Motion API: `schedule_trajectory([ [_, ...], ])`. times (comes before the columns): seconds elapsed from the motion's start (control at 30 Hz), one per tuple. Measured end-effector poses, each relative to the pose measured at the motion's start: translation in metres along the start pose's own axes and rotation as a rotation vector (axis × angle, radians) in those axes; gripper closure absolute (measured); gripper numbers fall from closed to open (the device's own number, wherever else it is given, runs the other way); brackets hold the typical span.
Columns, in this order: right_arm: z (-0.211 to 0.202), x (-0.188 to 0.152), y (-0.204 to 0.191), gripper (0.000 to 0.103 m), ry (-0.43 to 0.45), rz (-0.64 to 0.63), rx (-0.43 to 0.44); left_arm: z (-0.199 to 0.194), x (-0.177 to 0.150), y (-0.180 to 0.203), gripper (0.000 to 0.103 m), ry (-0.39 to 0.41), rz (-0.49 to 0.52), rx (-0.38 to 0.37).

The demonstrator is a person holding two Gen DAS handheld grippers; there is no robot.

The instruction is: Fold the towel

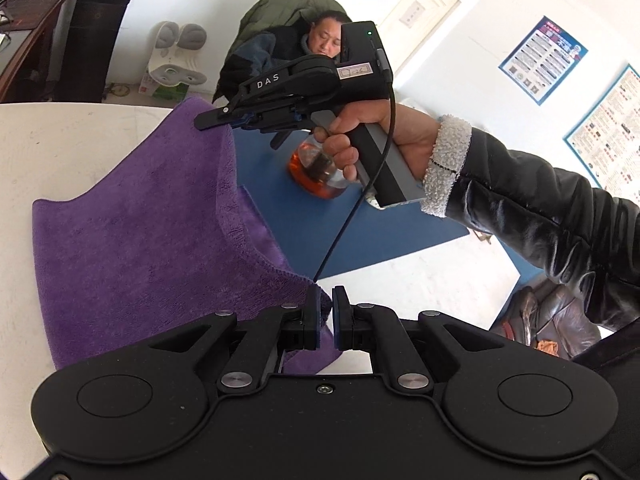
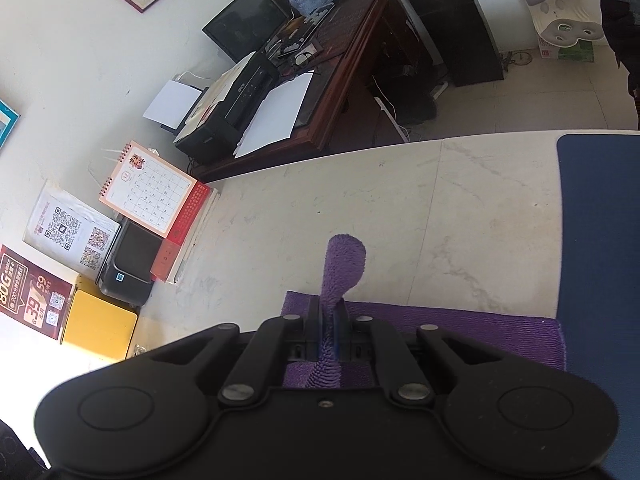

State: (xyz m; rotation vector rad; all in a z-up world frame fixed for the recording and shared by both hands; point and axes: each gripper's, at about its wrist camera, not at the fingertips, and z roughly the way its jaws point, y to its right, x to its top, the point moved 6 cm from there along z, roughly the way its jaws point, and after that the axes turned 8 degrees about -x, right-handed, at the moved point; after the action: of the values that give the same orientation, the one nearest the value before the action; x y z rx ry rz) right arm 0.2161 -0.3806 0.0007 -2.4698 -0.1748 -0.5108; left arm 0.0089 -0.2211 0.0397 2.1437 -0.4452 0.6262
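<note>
Right now both sets of jaws are pressed together on the purple towel (image 1: 132,216). Left gripper (image 1: 326,312) pinches a near corner w/ only a sliver of hem between the pads; right gripper (image 2: 329,332) clamps a thicker tuft, cloth poking up past its fingertips. In the left wrist view the right gripper (image 1: 212,118) holds its corner raised well above the table (image 1: 60,148), so the towel hangs as a slanted sheet between the two grips while its far part lies flat on the table.

Risks, as I judge them: the left grip is thin, so a tug from the other hand could pull the hem free and drop that corner. If the two corners travel unevenly, the fold would prob. land skewed, edges not matching. Slack cloth could also bunch under itself.

Around: a blue mat (image 1: 360,216) lies just beside the towel, and an orange-tinted glass jar (image 1: 316,172) stands on it, near the right hand (image 1: 360,140); a low sweep that way could knock it. Gripper cable (image 1: 348,216) dangles betw. hand and towel, could snag. A seated person and an office desk are well apart.
</note>
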Motion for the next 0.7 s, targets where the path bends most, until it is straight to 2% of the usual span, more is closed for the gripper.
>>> schedule_trajectory([
  [0.17,-0.011,0.001,0.023,0.099,0.012,0.017,-0.010,0.009,0.008,0.000,0.098,-0.038,0.034,-0.039],
  [0.43,-0.003,-0.019,0.081,0.099,-0.014,0.076,-0.069,0.050,-0.004,-0.022,0.098,-0.159,-0.012,-0.058],
  [0.6,-0.001,-0.050,0.112,0.099,-0.013,0.082,-0.142,0.071,-0.023,-0.050,0.098,-0.244,-0.002,0.036],
  [0.7,-0.013,-0.074,0.112,0.096,0.021,0.062,-0.158,0.082,-0.038,-0.064,0.095,-0.306,0.124,0.179],
])
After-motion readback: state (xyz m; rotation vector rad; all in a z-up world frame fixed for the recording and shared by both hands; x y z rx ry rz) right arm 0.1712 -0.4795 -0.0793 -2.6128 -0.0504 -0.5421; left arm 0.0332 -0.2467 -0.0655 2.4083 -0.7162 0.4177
